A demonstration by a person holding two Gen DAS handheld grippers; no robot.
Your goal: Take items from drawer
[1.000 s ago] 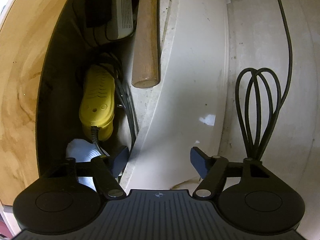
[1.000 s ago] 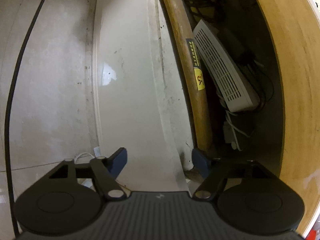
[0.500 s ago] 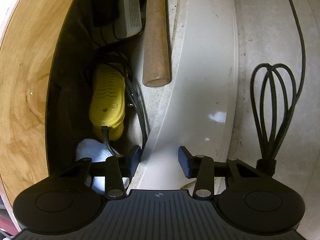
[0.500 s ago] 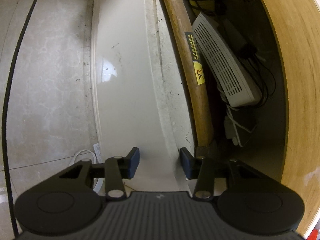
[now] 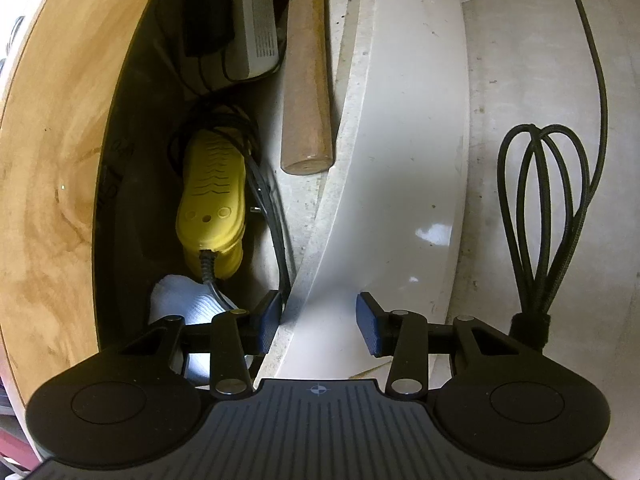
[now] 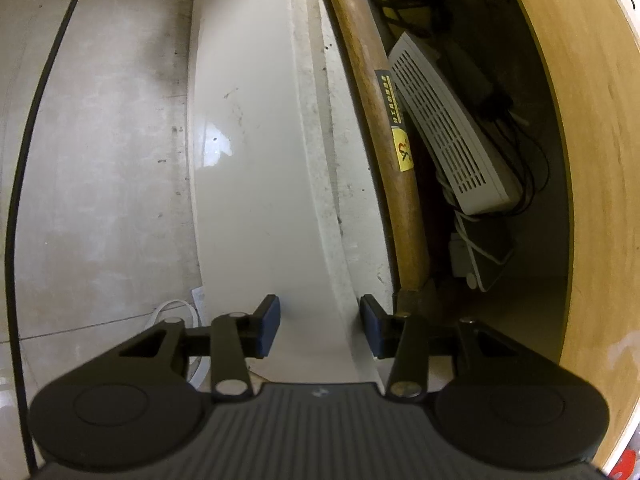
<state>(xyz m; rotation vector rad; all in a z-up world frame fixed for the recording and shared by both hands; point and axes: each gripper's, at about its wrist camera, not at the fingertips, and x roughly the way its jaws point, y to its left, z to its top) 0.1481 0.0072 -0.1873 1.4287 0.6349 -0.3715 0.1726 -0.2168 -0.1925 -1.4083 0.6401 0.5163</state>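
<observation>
The drawer's white front panel [image 5: 384, 184] runs up the left wrist view; my left gripper [image 5: 318, 322] straddles its top edge, jaws partly closed with a gap still showing on the right side. Inside the drawer lie a wooden hammer handle [image 5: 306, 92], a yellow corded device [image 5: 212, 196], a white router [image 5: 258, 20] and a white cloth [image 5: 180, 300]. In the right wrist view my right gripper [image 6: 320, 324] straddles the same panel [image 6: 248, 168], jaws close to its faces. The hammer handle [image 6: 384, 104] and router [image 6: 444, 136] lie to its right.
A wooden shelf edge [image 5: 52, 184] overhangs the drawer, also in the right wrist view [image 6: 596, 160]. A coiled black cable [image 5: 540, 208] lies on the pale floor [image 5: 532, 80] outside the drawer. A black adapter [image 5: 208, 28] and white plug [image 6: 480, 256] sit among wires.
Both grippers have narrowed around the drawer's front panel. The drawer opening under the wooden shelf looks a little wider in both views.
</observation>
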